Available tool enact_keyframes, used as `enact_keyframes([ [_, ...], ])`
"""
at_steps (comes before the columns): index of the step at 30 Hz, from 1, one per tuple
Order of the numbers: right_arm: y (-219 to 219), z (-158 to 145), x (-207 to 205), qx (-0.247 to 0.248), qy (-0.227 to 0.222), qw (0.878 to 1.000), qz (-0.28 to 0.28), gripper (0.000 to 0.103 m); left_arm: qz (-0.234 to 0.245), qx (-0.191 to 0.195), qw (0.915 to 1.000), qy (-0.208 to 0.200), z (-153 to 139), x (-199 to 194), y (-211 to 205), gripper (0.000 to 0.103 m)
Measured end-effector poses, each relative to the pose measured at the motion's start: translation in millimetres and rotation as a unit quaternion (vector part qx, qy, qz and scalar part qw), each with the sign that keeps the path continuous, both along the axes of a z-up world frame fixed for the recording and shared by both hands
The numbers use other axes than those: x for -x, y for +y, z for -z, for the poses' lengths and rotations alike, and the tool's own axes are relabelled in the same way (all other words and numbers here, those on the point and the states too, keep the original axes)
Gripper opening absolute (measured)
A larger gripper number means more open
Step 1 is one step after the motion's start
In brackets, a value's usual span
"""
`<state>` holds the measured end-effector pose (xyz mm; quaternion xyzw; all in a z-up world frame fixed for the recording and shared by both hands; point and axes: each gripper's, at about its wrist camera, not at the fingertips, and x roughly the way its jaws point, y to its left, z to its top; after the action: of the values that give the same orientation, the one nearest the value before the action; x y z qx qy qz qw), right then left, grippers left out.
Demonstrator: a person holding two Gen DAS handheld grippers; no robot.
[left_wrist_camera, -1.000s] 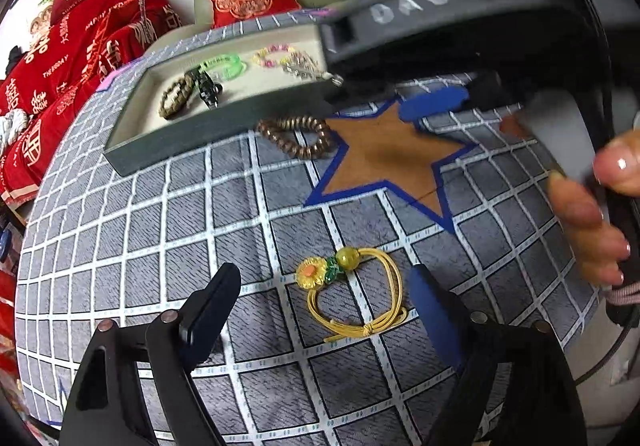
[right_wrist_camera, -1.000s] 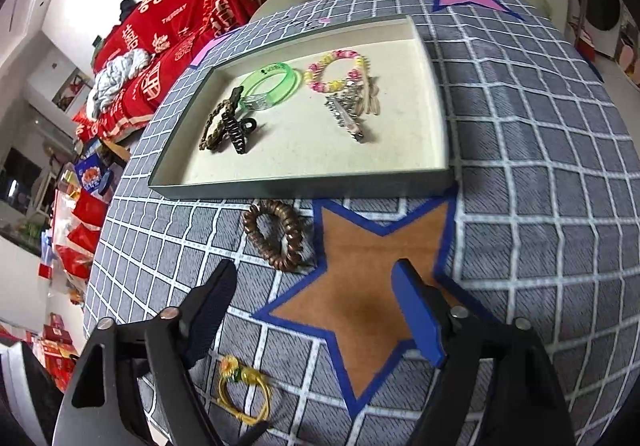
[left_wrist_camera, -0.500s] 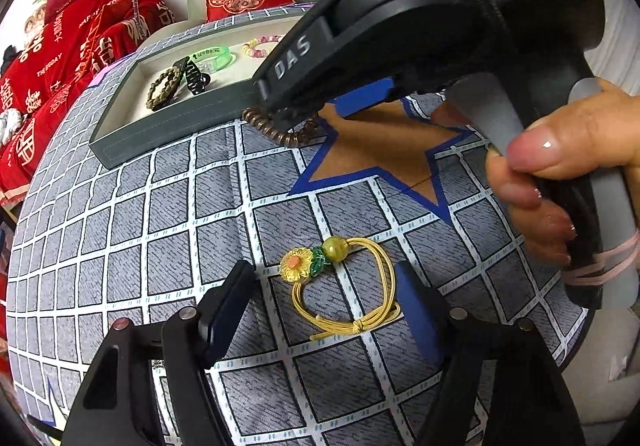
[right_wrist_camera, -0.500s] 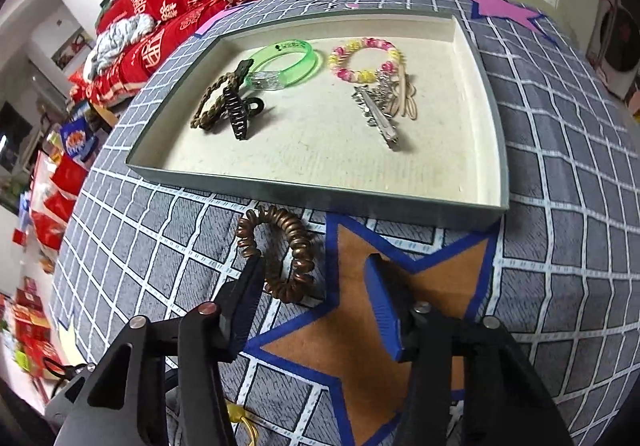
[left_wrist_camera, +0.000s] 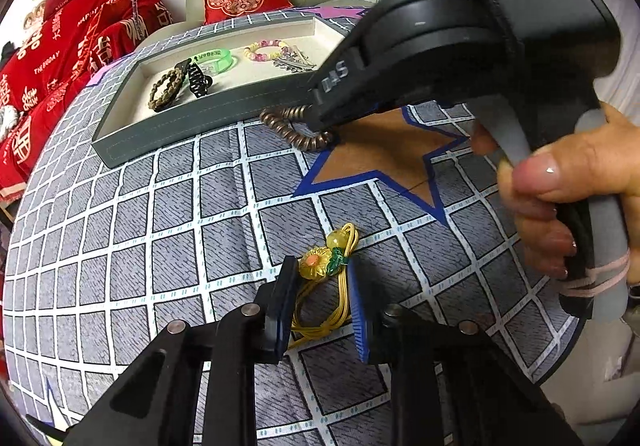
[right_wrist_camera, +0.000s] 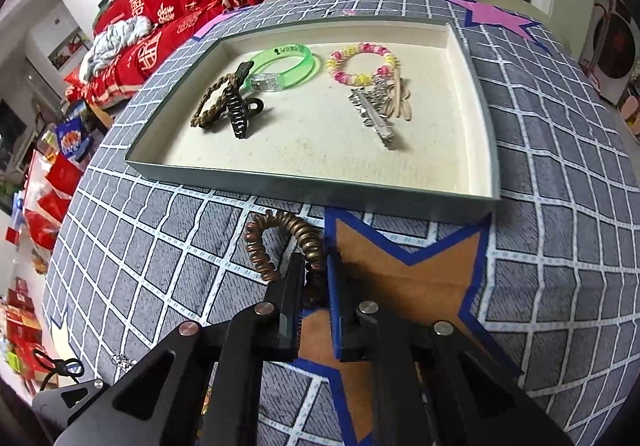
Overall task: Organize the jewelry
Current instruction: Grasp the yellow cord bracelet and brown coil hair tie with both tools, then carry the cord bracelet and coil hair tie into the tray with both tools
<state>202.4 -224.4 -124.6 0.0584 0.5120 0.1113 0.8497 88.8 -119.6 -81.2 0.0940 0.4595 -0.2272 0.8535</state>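
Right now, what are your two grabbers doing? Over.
Left gripper closing around yellow hair tie. Right gripper shut on brown coil tie. Tray ahead, path clear.

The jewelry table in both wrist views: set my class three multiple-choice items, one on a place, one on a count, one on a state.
1. Where is the brown spiral hair tie?
A. in the tray
B. on the cloth in front of the tray
C. on the cushion

2. How many green bracelets lie in the tray?
A. one
B. two
C. three

3. What is the right tool doing?
A. hanging open
B. shut on the spiral tie
C. holding a silver clip

Key: 1 B, it lies outside the tray's front wall; 2 A, one green bracelet shows; 3 B, its pads pinch the coil.
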Motion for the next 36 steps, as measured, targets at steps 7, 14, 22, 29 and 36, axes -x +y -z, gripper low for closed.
enact_keyframes([
  [7, -15, -8, 18, -0.014, -0.007, 1.000, 0.020, 0.012, -0.003, 0.014, 0.9999, 0.008, -2, 2, 4, 0.033],
  [14, -29, -12, 43, -0.027, -0.009, 0.999, 0.039, 0.012, -0.008, 0.024, 0.9997, 0.002, -10, 1, 11, 0.033],
  [22, -43, -18, 66, -0.047, -0.007, 0.997, 0.064, 0.012, -0.014, 0.031, 0.9994, -0.009, -22, -5, 18, 0.033],
  [29, -48, -24, 78, -0.054, -0.012, 0.996, 0.076, 0.012, -0.031, 0.037, 0.9987, -0.015, -31, -14, 31, 0.033],
  [36, -54, -27, 79, -0.058, -0.011, 0.994, 0.090, 0.012, -0.046, 0.035, 0.9980, -0.023, -39, -28, 45, 0.033],
])
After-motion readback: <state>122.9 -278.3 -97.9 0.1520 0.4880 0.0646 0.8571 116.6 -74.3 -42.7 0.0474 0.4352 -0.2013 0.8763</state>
